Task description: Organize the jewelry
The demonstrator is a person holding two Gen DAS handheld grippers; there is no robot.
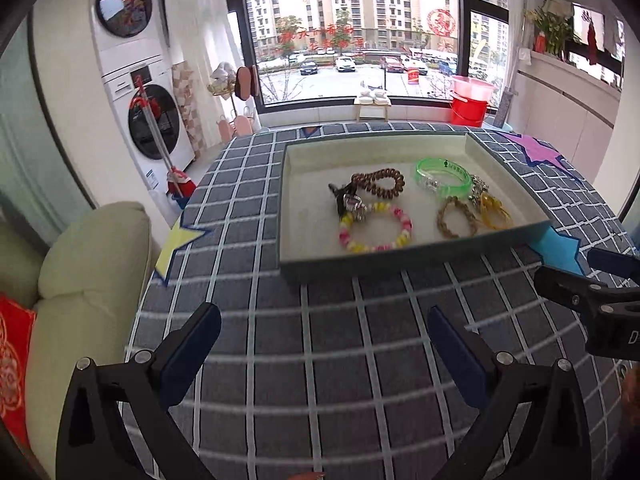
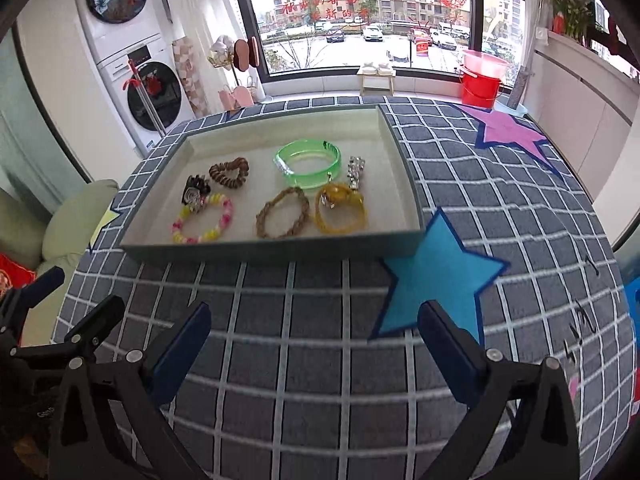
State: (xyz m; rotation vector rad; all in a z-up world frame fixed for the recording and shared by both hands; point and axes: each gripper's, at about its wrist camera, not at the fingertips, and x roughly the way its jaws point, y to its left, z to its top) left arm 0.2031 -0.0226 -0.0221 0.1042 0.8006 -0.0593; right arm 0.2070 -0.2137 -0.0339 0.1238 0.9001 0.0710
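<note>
Grey-green shallow cardboard tray (image 2: pixel 280 246) of bracelets, among them a translucent green plastic bangle (image 2: pixel 308 160), lay ahead of both claws; left gripper (image 1: pixel 324 344) and right gripper (image 2: pixel 316 340) hung spread wide, empty, above the checked grey tablecloth (image 2: pixel 320 380).

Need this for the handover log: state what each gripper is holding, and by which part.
Nothing is held. The left gripper and the right gripper are both open over the checked cloth; all the jewelry lies in the tray.
</note>
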